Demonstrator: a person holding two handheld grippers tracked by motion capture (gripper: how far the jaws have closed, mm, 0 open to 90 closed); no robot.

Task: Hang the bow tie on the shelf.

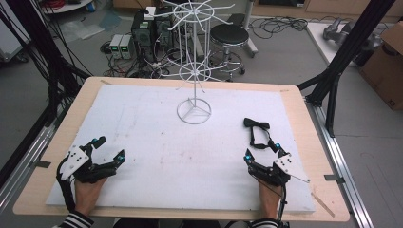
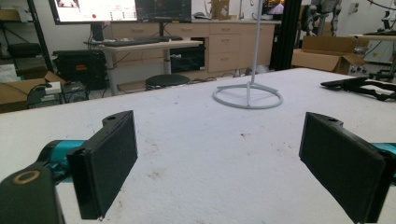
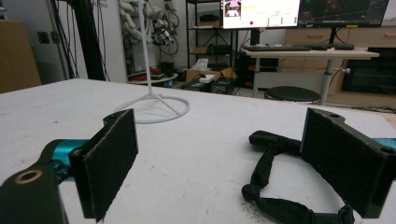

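A black strap lies looped on the white board, right of centre. My right gripper rests on the board just in front of the strap, open, with nothing between its jaws. In the right gripper view the strap lies close ahead, partly behind the right-hand pad. My left gripper rests open and empty near the board's front left. In the left gripper view the strap lies far off to the right. A white wire rack stands at the back centre on a ring base.
The white board lies on a wooden table. The rack's thin arms spread above the back edge. Black frame posts stand by the right side. A stool and computers sit on the floor beyond.
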